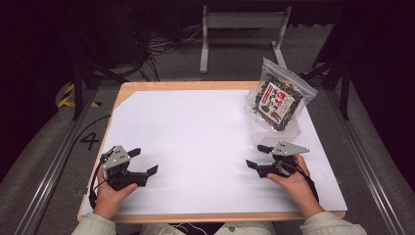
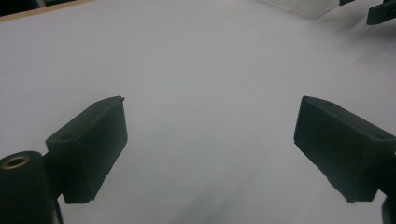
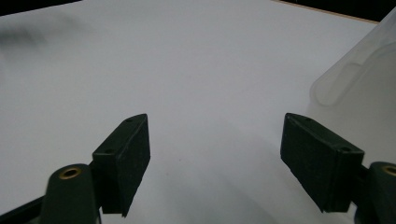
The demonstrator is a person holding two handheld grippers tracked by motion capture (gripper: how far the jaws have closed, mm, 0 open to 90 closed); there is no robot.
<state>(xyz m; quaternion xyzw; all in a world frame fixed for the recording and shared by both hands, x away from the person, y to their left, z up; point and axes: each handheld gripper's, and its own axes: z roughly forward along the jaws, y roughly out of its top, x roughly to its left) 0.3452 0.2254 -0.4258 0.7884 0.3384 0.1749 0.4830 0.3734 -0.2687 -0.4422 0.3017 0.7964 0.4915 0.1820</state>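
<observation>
Both hands sit at the near edge of the worktop (image 1: 147, 215), one gripper each, well apart and angled inward toward the middle. Reads as a rest/start pose: nothing held, nothing touched.

Left gripper (image 1: 145, 161): jaws spread wide, only bare white sheet (image 2: 201, 70) between them in the left gripper view. Right gripper (image 1: 258, 156): jaws likewise spread, empty. It's the nearer one to the work, so I'd expect it to move first.

Target looks like the snack bag (image 1: 278, 98), dark contents with a red-and-white label, far right of the worktop. It rests tilted on a clear plastic container (image 1: 293, 131), propped rather than flat, top edge raised toward the back. That container's translucent corner (image 3: 355, 79) shows at the right of the right gripper view, just beyond the right jaw, not touching.

Judgement: the propped bag leaves its upper edge free, an easy pinch point. Risk is the light container sliding when the bag is pulled, so the left gripper may need to steady it.
</observation>
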